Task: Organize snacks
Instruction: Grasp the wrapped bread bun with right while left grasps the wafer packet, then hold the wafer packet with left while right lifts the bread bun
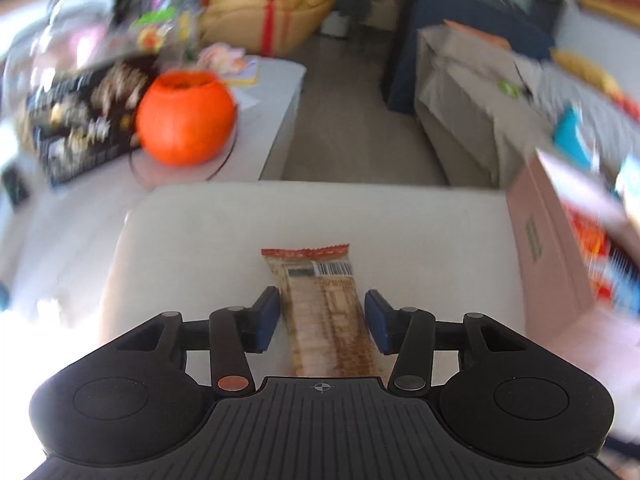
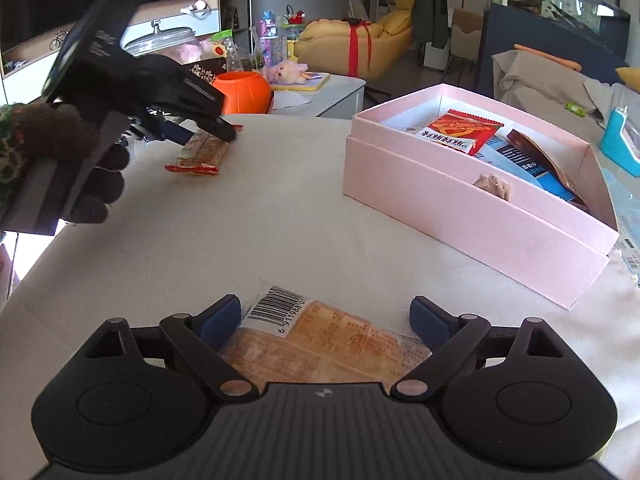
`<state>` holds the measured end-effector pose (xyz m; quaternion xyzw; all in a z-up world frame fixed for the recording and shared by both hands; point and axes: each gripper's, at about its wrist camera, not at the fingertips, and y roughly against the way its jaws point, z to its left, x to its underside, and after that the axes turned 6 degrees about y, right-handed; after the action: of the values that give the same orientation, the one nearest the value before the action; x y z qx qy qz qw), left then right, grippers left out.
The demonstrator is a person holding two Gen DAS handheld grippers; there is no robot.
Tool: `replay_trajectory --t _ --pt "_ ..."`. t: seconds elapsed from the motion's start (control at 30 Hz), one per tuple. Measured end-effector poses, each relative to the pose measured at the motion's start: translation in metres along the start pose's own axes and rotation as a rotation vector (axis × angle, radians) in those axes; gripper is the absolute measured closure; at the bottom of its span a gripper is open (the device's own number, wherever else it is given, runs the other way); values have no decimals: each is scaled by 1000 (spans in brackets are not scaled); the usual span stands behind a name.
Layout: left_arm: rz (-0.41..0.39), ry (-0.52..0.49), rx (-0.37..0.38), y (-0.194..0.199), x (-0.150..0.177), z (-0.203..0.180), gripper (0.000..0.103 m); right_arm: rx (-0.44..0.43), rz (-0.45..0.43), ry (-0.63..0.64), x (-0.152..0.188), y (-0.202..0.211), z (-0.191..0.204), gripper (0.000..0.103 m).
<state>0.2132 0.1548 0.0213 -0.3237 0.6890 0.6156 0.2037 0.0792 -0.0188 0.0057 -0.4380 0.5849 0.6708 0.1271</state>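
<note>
Left gripper (image 1: pixel 320 312): jaws parted, straddling a long wrapped snack bar (image 1: pixel 320 300) lying flat on the counter (image 1: pixel 192 232), pads beside its long edges but not pressing. Right gripper (image 2: pixel 325 320): jaws spread wide over a flat wafer packet (image 2: pixel 320 344) with a barcode label, also lying on the counter, nothing gripped.

Both snacks probably light, with thin, slick, crinkly film over brittle contents. Best taken across the narrow width near the middle, gently, to avoid cracking or squirting out. Sealed end flaps too floppy for a firm hold. The wider packet lies askew between the right jaws, so maybe only just spanned.

Further out: pink box (image 2: pixel 460 208) open on the counter to the right, already holding a red packet (image 2: pixel 460 130), a blue one and a dark pouch, with bare floor left near its front wall. Rim raised, so a lift over the wall needed. Open cloth between snacks and box, free of clutter. Counter edge close behind the bar; orange pumpkin bucket (image 1: pixel 184 116) on a separate low table beyond.
</note>
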Motion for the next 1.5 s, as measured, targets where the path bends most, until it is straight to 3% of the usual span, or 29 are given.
replay_trajectory --t 0.1,0.2,0.4,0.57,0.73,0.8,0.9,0.97,1.1,1.23,1.5 --pt "-6 -57 39 8 14 -13 59 -16 0 -9 -1 -1 -2 7" --pt "13 -61 125 26 34 -20 60 -24 -2 -13 0 -1 -2 7" --pt "28 -107 209 71 88 -31 60 -20 -20 -11 2 7 -2 7" --pt "-36 -137 216 88 116 -33 58 12 -84 12 15 51 -6 7" --pt "-76 -103 220 84 117 -32 57 2 -9 38 30 70 -13 7" --pt "-89 -114 216 85 120 -33 57 57 18 65 40 74 -15 7" --pt "-82 -110 213 86 119 -35 57 225 28 106 50 79 -22 7" --pt "-67 -100 215 86 117 -34 58 287 24 71 52 83 -31 7" --pt "-31 -100 250 92 118 -32 58 154 -32 -88 46 98 -45 7" --pt "-6 -85 285 96 121 -27 58 46 -56 -181 27 87 -42 7" --pt "52 -107 276 109 129 -33 58 5 77 -285 2 16 -38 9"
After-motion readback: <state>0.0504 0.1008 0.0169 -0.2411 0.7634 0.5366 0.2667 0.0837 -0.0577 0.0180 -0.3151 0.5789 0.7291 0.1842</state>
